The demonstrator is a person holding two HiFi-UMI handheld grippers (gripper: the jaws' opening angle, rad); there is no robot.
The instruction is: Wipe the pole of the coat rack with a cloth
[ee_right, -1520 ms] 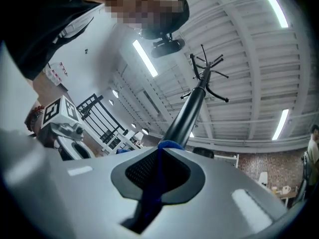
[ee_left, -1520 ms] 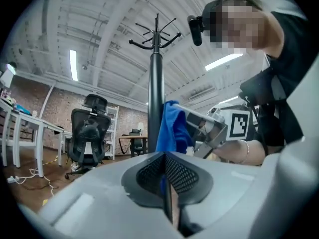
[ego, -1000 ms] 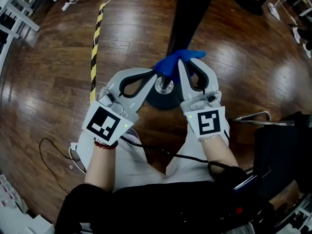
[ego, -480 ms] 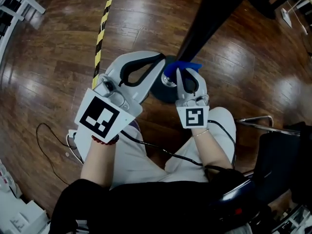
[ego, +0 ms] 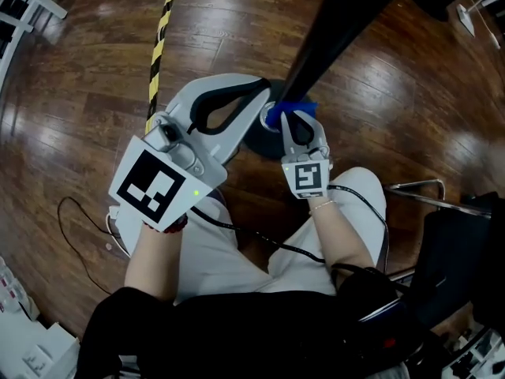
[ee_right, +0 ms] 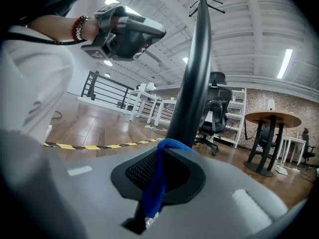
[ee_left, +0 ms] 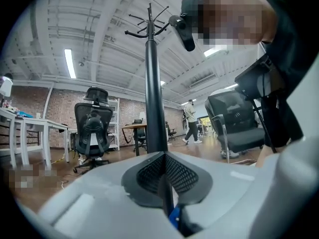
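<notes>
Right gripper (ego: 291,125) holds the blue cloth (ego: 289,110) low on the pole (ego: 335,26), just above the rack's base (ego: 254,147).
Right gripper view: jaws pinch the cloth, which drapes over their tips and touches the pole. Left gripper (ego: 262,103) view: jaws pressed together, pole just beyond (top hooks (ee_left: 149,23) appear only in gripper views).

Matt pole (ego: 335,26), woven cloth (ego: 289,110), glossy wood floor (ego: 229,22)

Blue cloth (ego: 293,107), bunched, pinched in right gripper (ego: 286,118), top fold touching the pole (ego: 335,30) low down, near its round base (ego: 254,145). Pole: dark, smooth, upright, w/ hooks at top.
</notes>
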